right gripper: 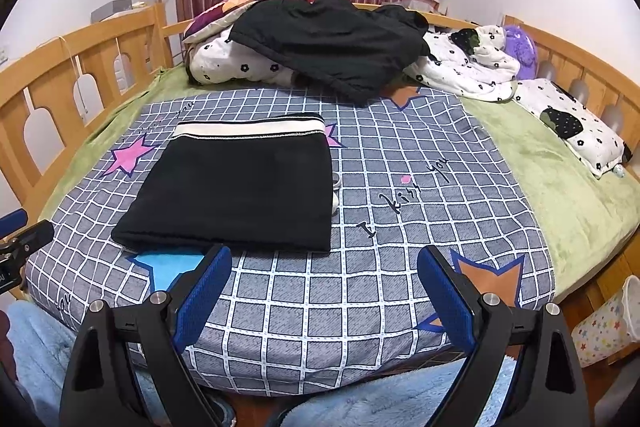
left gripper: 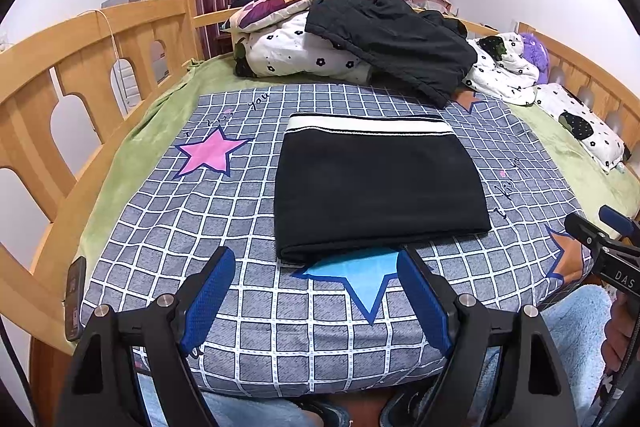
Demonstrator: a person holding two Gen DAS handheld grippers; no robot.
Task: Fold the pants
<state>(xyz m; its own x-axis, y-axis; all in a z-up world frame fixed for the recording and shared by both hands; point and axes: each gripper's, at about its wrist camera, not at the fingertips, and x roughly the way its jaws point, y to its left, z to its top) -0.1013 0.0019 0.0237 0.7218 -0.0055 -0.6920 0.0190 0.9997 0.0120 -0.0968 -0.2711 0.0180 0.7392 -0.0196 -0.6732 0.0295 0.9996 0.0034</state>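
- One wide wooden-railed bed [left gripper: 120, 27] fills both views, spread with a moss-green plush sheet [right gripper: 560, 187] and, over that, a grey-blue checked cover printed with coloured stars [left gripper: 320, 327].
- At the bed's far edge lies a heap of white flower-print bedding [left gripper: 288, 55] with a crumpled black garment [left gripper: 400, 43] draped over it; more of the white bedding trails toward the far right corner.
- Black pants folded into a flat rectangle, with a white-striped waistband [left gripper: 376, 183], lie on the checked cover near the middle of the bed, waistband toward the far edge and the fold toward the near edge, just beyond a blue star print.
- Left tool [left gripper: 316, 291], black with blue ribbed pads, hangs over the near edge with its jaws spread wide and nothing between them, short of the pants.
- Right tool [right gripper: 324, 291] hangs beside it over the near edge, jaws likewise spread and empty.
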